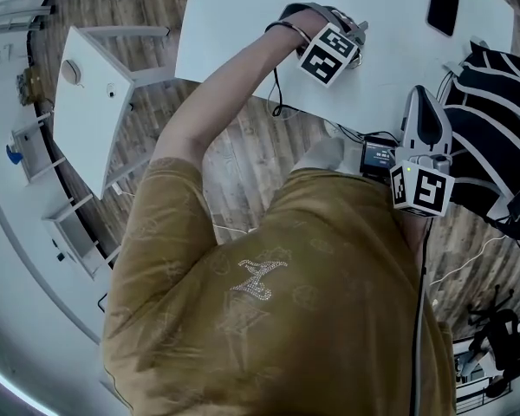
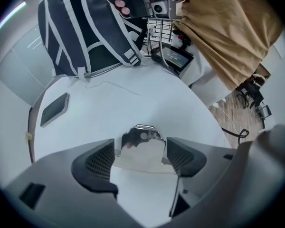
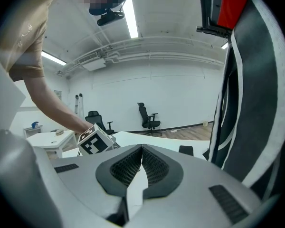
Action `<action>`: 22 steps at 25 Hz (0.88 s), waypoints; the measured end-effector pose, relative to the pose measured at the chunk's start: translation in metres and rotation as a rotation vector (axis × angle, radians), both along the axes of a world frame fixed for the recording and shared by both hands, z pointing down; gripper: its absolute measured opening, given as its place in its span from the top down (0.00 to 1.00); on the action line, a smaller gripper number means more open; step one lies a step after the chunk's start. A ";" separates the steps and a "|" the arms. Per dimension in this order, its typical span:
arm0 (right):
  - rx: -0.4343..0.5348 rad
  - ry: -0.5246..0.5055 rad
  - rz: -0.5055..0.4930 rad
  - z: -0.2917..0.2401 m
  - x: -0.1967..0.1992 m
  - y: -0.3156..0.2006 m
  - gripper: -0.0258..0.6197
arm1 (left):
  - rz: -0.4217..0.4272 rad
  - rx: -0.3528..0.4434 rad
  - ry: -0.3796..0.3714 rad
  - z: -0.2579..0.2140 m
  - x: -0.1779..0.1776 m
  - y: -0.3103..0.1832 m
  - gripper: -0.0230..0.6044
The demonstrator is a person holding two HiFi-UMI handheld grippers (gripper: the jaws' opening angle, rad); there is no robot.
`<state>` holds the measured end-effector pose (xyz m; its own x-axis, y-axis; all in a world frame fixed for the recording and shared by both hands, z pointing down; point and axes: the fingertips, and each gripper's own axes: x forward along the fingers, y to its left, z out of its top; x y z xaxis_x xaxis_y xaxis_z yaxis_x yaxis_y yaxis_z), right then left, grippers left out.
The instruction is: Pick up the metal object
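The metal object (image 2: 141, 139), a small shiny clip-like piece, lies on the white table (image 2: 109, 108). In the left gripper view it sits between the pads of my left gripper (image 2: 140, 156), whose jaws stand wide and point steeply down; the pads flank it without visibly pressing. In the head view the left gripper (image 1: 354, 35) is far out over the table (image 1: 243, 24) and hides the object. My right gripper (image 3: 141, 148) is shut with nothing in it and held level near the table's near edge (image 1: 421, 102).
A dark phone (image 1: 443, 5) (image 2: 54, 109) lies on the table's far part. A black backpack with white stripes (image 1: 494, 128) (image 2: 85, 32) stands at the right. A small screen device (image 1: 380, 156) (image 2: 176, 56) with cables sits at the near edge. A low white side table (image 1: 91, 102) stands left.
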<state>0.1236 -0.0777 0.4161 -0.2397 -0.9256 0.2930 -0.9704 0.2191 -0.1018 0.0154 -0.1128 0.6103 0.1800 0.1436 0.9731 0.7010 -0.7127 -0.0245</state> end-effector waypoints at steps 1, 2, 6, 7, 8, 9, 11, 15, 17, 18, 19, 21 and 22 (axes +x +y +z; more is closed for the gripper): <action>-0.006 0.001 -0.001 0.002 0.000 0.000 0.94 | 0.008 0.000 -0.008 0.001 0.001 0.000 0.44; -0.014 0.001 -0.002 0.005 -0.001 0.000 0.94 | 0.017 0.003 -0.014 0.003 0.002 0.000 0.44; -0.034 -0.002 -0.005 0.008 -0.002 -0.001 0.94 | 0.046 0.009 -0.043 0.008 0.005 0.002 0.44; -0.036 -0.003 -0.005 0.008 -0.002 -0.001 0.94 | 0.052 0.009 -0.054 0.009 0.004 0.003 0.44; -0.038 -0.005 -0.004 0.008 -0.002 -0.001 0.94 | 0.057 0.009 -0.066 0.010 0.003 0.003 0.44; -0.040 -0.006 -0.002 0.009 -0.002 -0.001 0.94 | 0.060 0.007 -0.077 0.010 0.003 0.004 0.44; -0.051 -0.010 0.001 0.012 0.000 -0.001 0.94 | 0.065 0.000 -0.098 0.011 0.002 0.005 0.47; -0.079 -0.003 -0.002 0.019 -0.001 -0.001 0.94 | 0.082 -0.009 -0.133 0.012 0.001 0.006 0.48; -0.091 0.001 -0.007 0.023 -0.001 -0.001 0.94 | 0.087 -0.009 -0.139 0.012 0.001 0.006 0.49; -0.098 0.004 -0.009 0.025 -0.001 -0.001 0.94 | 0.088 -0.010 -0.138 0.012 0.001 0.006 0.49; -0.107 0.008 -0.009 0.027 -0.001 0.000 0.94 | 0.088 -0.010 -0.136 0.012 0.001 0.006 0.49; -0.136 0.021 -0.006 0.033 0.000 0.000 0.94 | 0.089 -0.011 -0.132 0.012 0.001 0.007 0.49; -0.158 0.029 -0.004 0.037 0.001 0.000 0.94 | 0.087 -0.011 -0.130 0.012 0.001 0.007 0.49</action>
<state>0.1250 -0.0774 0.4532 -0.2327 -0.8665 0.4417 -0.9725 0.2067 -0.1070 0.0162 -0.1056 0.6219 0.0395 0.1637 0.9857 0.7571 -0.6487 0.0774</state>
